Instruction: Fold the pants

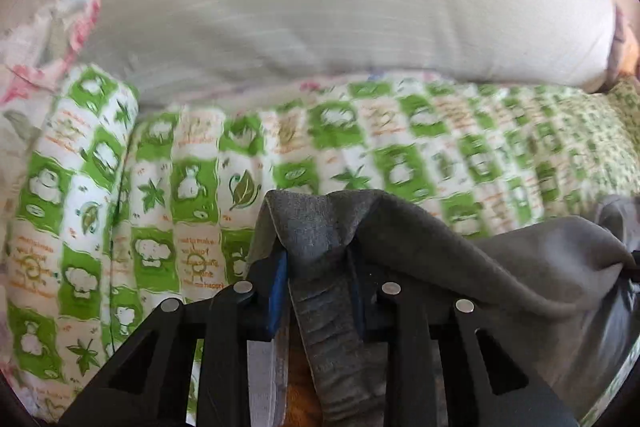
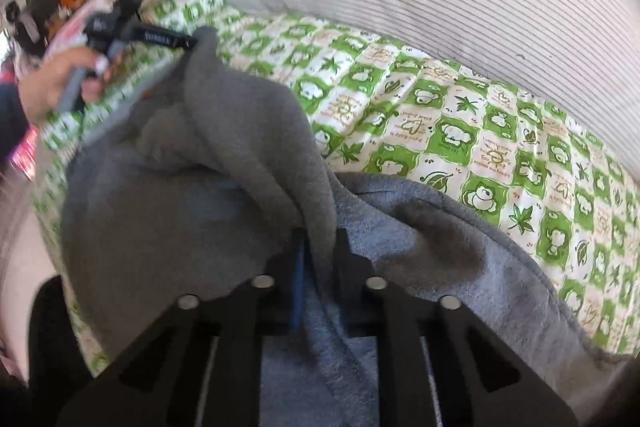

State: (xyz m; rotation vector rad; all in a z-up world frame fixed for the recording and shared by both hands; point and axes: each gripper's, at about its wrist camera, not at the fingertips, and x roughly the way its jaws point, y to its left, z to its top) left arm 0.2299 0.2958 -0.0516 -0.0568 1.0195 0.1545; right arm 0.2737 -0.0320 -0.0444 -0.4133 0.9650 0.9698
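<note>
Both tools are clamped on the grey pants (image 2: 168, 187), which are lifted in a sagging span over the bed (image 2: 460, 115) with its green-and-white patterned sheet. The left tool (image 1: 320, 259) pinches a bunched fold of thick fabric between its pads, and the right tool (image 2: 320, 255) grips a gathered ridge of the same cloth; the far end of the garment trails toward the person's hand (image 2: 60, 83) holding the other tool. The main risk, as I judge it, is uneven grip: each bite takes only a narrow pleat, so the heavy fleece could slide out if the two hands pull apart, or the layers could land crooked and leave a lopsided fold. The slack middle may also drag on the sheet and rumple. The pictures are blurred, so I cannot tell exactly which part of the pants each tool holds. A large pale striped pillow (image 1: 320, 7) sits just beyond the landing spot, with a floral cloth (image 1: 48, 39) at the left, which limits room to lay the pants flat.
</note>
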